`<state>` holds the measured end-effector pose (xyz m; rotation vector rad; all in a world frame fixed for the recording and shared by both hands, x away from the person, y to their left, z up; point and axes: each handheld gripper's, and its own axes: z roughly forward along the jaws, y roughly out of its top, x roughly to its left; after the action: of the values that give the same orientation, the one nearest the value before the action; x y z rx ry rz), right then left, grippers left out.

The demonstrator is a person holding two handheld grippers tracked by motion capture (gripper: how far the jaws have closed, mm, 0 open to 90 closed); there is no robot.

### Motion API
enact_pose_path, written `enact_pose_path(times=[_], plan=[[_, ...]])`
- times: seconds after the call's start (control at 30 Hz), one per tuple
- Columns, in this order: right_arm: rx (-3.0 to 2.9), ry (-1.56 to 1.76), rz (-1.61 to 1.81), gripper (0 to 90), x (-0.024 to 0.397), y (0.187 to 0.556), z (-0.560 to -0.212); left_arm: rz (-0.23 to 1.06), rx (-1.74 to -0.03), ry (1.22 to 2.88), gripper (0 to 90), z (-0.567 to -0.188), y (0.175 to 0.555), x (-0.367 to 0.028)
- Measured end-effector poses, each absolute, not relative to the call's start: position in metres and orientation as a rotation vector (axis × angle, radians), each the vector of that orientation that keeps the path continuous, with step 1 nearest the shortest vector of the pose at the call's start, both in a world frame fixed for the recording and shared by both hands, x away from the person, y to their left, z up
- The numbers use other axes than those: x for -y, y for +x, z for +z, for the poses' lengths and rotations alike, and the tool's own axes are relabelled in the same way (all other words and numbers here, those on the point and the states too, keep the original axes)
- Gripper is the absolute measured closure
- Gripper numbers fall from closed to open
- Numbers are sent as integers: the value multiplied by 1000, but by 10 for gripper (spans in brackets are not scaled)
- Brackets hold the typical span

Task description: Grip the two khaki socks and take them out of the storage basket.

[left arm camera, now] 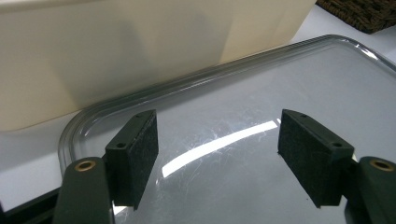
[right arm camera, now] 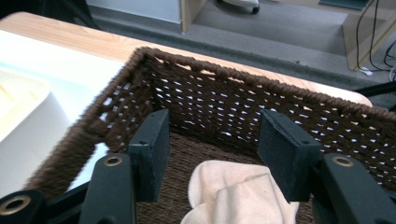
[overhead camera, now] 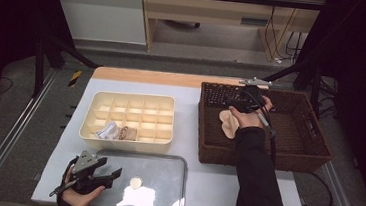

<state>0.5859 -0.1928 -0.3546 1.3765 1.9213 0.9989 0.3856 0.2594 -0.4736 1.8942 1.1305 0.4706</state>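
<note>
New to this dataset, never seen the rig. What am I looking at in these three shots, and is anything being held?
There is no robot here: a person holds a handheld two-jaw gripper in each hand. The high view looks down on the table from above; the other two views come from cameras riding on each gripper, looking along its black jaws.

On the table: a cream divided organizer box with two rolled items in its near compartments, a clear lid in front of it, and a brown wicker basket holding pale socks.

The left gripper hovers open over the lid. The right gripper is inside the basket, jaws open just above the socks. Nothing is held.
</note>
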Motion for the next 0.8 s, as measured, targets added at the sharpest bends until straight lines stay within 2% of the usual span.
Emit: enact_pose_path(times=[0.8], plan=[[-2005, 1519, 814, 518, 202, 604, -405, 470, -1127, 1899, 283, -474, 386, -260]])
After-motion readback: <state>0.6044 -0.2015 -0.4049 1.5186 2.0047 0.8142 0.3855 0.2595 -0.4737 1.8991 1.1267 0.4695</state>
